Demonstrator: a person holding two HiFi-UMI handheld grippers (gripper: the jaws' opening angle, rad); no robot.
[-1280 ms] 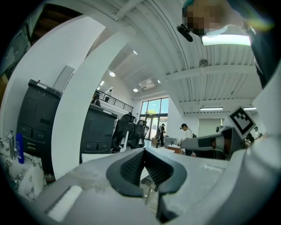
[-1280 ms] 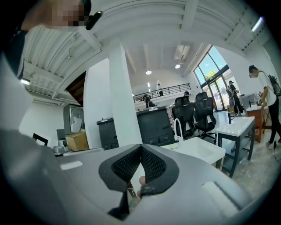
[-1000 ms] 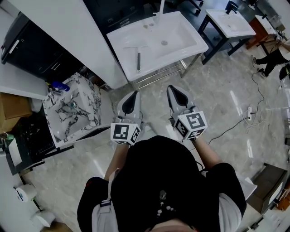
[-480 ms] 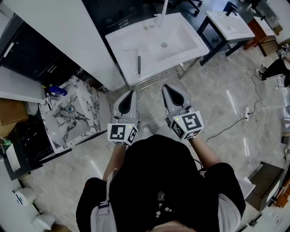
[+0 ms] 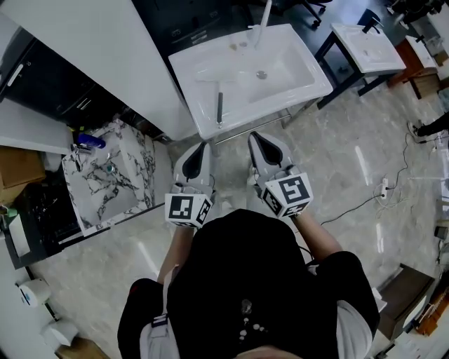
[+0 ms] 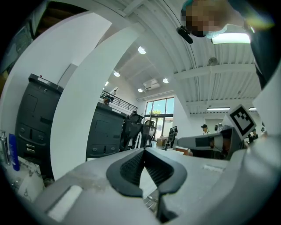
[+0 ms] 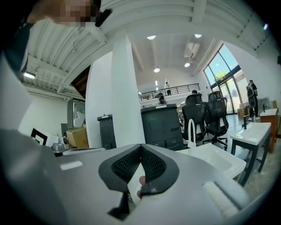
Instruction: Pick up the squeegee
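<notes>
**Q:** What was the state of the left gripper (image 5: pixel 201 147)?

**A:** Its jaws were pressed together with the tips meeting, and nothing was held between them.

**Q:** And the right gripper (image 5: pixel 257 138)?

**A:** It was the same: the jaws were closed tip to tip and gripped nothing. It was held beside the left gripper, a little apart from it.

**Q:** Where was the squeegee (image 5: pixel 219 109)?

**A:** It was ahead of both grippers, lying flat on the near left deck of the white sink (image 5: pixel 309 84). Its dark handle pointed back toward the grippers, along a line running between the two. It was nearer the left gripper's tips, and neither gripper touched it.

**Q:** What else was near the grippers?

**A:** The faucet (image 5: pixel 264 17) stood at the sink's far edge, beyond the squeegee. A marble-patterned basin (image 5: pixel 133 165) sat out to the left of the left gripper.
</notes>
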